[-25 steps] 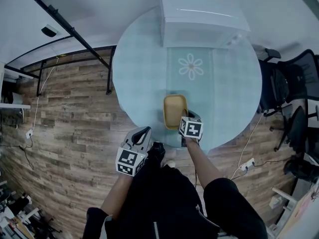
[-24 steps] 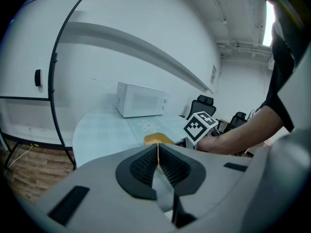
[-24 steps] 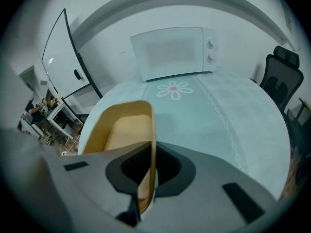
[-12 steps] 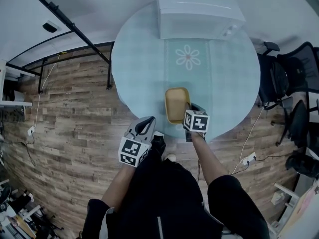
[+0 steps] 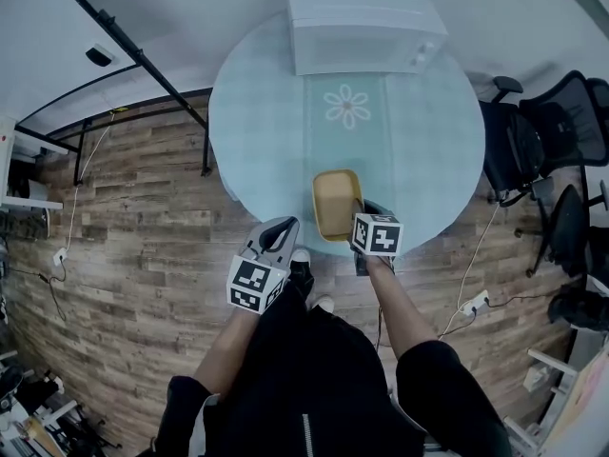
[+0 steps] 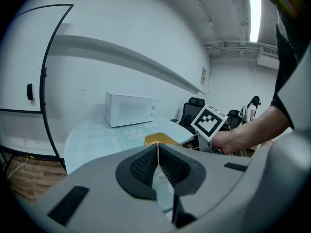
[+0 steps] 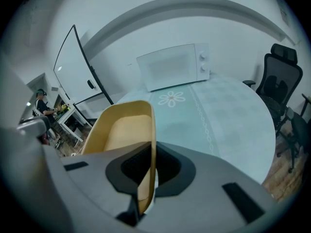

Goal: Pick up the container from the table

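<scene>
Over the near edge of the round surface (image 5: 257, 112), the right tongs (image 5: 361, 208) were clamped on one side wall of the yellow container (image 5: 335, 203). To their left, out over the wood floor (image 5: 143, 217), the left tongs (image 5: 282, 227) were pressed together with nothing between them.

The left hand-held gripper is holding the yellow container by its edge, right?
No, the right hand-held gripper holds the yellow container by its edge, as the right gripper view shows. The left hand-held gripper is shut on nothing.

Left gripper (image 6: 158, 149), fingers (image 6: 145, 166) together (empty)
</scene>
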A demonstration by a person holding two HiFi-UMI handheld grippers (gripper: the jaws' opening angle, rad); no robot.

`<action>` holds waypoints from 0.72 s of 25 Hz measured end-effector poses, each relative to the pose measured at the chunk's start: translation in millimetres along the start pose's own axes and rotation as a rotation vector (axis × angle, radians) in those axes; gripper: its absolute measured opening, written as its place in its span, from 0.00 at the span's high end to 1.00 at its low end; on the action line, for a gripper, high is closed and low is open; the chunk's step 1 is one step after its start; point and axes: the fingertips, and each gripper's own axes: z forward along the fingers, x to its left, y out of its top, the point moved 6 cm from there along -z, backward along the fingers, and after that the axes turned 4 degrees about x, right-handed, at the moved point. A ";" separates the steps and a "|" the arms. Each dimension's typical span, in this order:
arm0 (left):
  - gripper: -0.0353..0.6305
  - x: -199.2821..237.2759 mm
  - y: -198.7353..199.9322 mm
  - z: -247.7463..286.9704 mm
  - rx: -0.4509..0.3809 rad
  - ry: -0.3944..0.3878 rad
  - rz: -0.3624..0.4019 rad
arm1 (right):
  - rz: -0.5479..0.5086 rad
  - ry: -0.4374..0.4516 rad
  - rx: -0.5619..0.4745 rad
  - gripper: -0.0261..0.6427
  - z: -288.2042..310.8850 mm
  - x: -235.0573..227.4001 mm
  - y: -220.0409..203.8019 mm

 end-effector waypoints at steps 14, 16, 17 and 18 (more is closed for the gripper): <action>0.92 -55.3 6.3 -20.7 -0.044 -0.026 0.069 | 0.019 0.020 -0.060 0.92 -82.0 -8.2 -44.2; 0.92 -65.1 5.0 -24.4 -0.048 -0.029 0.076 | 0.023 0.015 -0.058 0.92 -91.4 -11.8 -55.6; 0.92 -70.0 4.7 -26.3 -0.051 -0.030 0.079 | 0.025 0.012 -0.058 0.92 -96.1 -13.7 -61.2; 0.92 -74.7 4.8 -28.3 -0.054 -0.031 0.083 | 0.028 0.009 -0.058 0.92 -100.6 -15.5 -66.4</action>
